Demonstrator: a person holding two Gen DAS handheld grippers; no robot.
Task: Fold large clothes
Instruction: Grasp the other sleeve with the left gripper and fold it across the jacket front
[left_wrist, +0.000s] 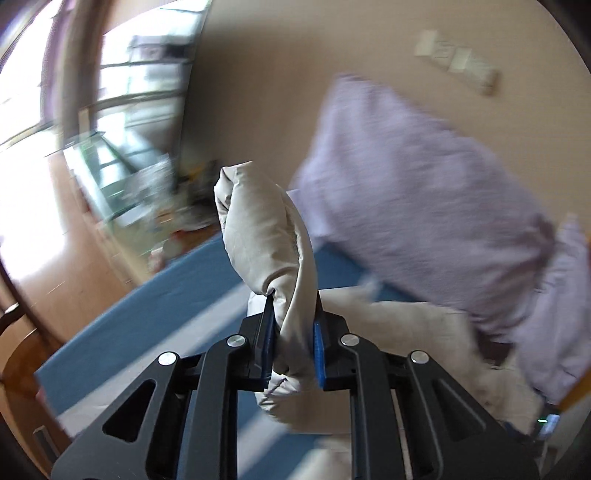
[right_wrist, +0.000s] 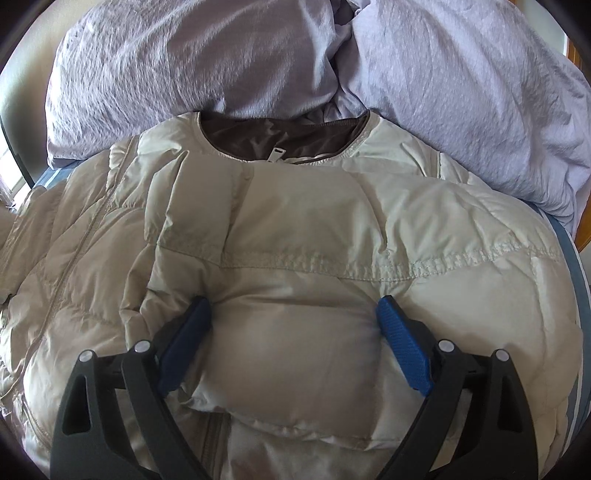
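Padding is the main worry: the pale beige quilted puffer jacket lies front-up on the blue striped bedsheet, collar toward the lilac crinkled pillows, with one sleeve already laid across its chest. The left gripper has its blue pads closed tight on a bunched roll of the jacket's fabric (probably the other sleeve or a side edge; the blurred view does not settle which) and holds it clear of the bed. The right gripper has its jaws spread wide, pads pressed down on either side of a puffed panel, clamping nothing. Slick shell cloth could slide out of the left pinch if it is swung fast. Trapped air may make the folded sleeve spring back once the right gripper lifts. A dragged edge could also pull the whole jacket askew toward the pillows
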